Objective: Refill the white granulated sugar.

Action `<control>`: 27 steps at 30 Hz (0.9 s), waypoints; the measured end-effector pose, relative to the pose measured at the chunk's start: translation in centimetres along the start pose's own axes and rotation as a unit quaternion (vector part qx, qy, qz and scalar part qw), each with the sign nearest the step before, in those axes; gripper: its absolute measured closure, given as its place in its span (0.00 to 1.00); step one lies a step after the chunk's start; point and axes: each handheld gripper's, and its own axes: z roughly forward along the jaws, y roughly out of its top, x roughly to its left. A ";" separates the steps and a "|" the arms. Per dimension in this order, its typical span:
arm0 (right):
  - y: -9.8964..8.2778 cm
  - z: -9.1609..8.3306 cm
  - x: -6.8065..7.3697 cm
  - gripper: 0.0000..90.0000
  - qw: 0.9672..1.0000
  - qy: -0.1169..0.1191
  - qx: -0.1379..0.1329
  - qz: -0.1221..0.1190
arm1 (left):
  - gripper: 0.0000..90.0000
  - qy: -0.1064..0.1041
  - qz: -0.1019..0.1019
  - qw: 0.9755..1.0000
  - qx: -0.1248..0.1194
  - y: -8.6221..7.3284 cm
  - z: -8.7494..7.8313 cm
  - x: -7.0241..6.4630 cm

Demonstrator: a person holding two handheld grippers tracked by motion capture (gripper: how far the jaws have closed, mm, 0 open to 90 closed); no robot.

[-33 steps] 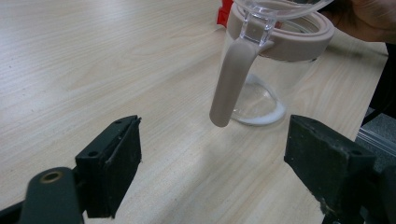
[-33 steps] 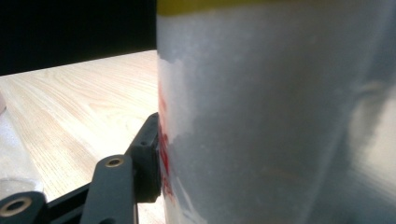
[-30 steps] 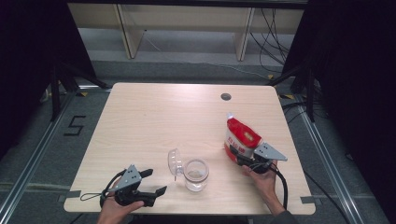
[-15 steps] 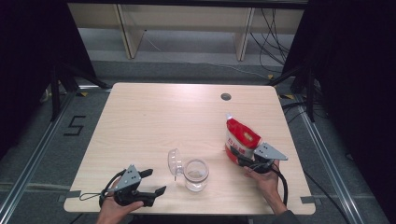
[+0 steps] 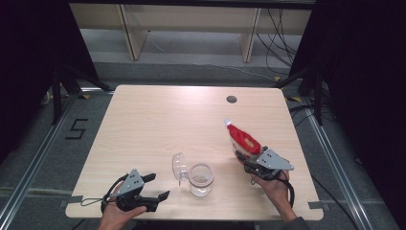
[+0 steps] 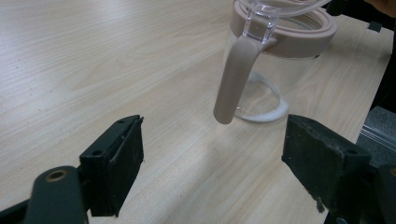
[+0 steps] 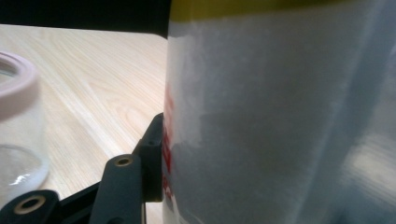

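A clear glass jar (image 5: 201, 178) with a pink rim stands near the table's front edge, its hinged lid (image 5: 179, 166) swung open to the left. My right gripper (image 5: 246, 160) is shut on the lower part of a red and white bag (image 5: 242, 139), which is lifted and leans up and to the left, right of the jar. In the right gripper view the bag (image 7: 280, 116) sits close in front, with one black pad (image 7: 152, 154) pressed on its side. My left gripper (image 5: 155, 187) rests open at the front left, its jaws wide apart with the jar (image 6: 280, 70) and its pink clasp (image 6: 233, 79) beyond them.
The light wooden table (image 5: 158, 120) has a round cable hole (image 5: 231, 99) at the back right. Metal floor rails run along both sides, and shelving with cables stands behind the table.
My right gripper has risen a little with the bag, whose top now leans further left toward the jar. The left gripper and the jar have stayed put.
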 end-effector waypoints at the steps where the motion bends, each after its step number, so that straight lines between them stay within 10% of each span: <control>1: 0.4 -0.2 0.2 0.55 1.000 -0.003 -0.004 -0.013 | 0.22 0.003 -0.001 1.000 0.004 0.0 -0.1 0.0; 14: 2.9 -1.8 2.9 0.55 0.987 0.015 0.020 -0.159 | 0.22 0.006 -0.014 1.000 0.002 -0.1 -0.1 -0.1; 19: 3.4 -2.5 3.6 0.55 0.974 0.000 0.037 -0.222 | 0.22 0.006 -0.004 1.000 0.002 0.0 -0.1 0.0; 23: 4.1 -3.0 3.9 0.55 0.955 -0.012 0.046 -0.294 | 0.22 0.009 -0.005 1.000 0.002 -0.1 -0.1 0.0; 24: 4.1 -3.1 4.1 0.55 0.957 -0.013 0.047 -0.285 | 0.22 0.010 -0.012 1.000 0.003 -0.1 0.0 0.0; 25: 4.4 -3.2 4.1 0.55 0.948 -0.013 0.043 -0.315 | 0.21 0.013 -0.008 1.000 0.006 -0.1 0.0 0.0; 26: 4.3 -3.3 4.5 0.55 0.950 -0.017 0.053 -0.309 | 0.21 0.011 -0.002 1.000 0.005 -0.1 0.0 0.1; 27: 4.5 -3.2 4.8 0.55 0.936 -0.023 0.056 -0.347 | 0.21 0.011 -0.004 1.000 0.004 -0.1 -0.1 0.0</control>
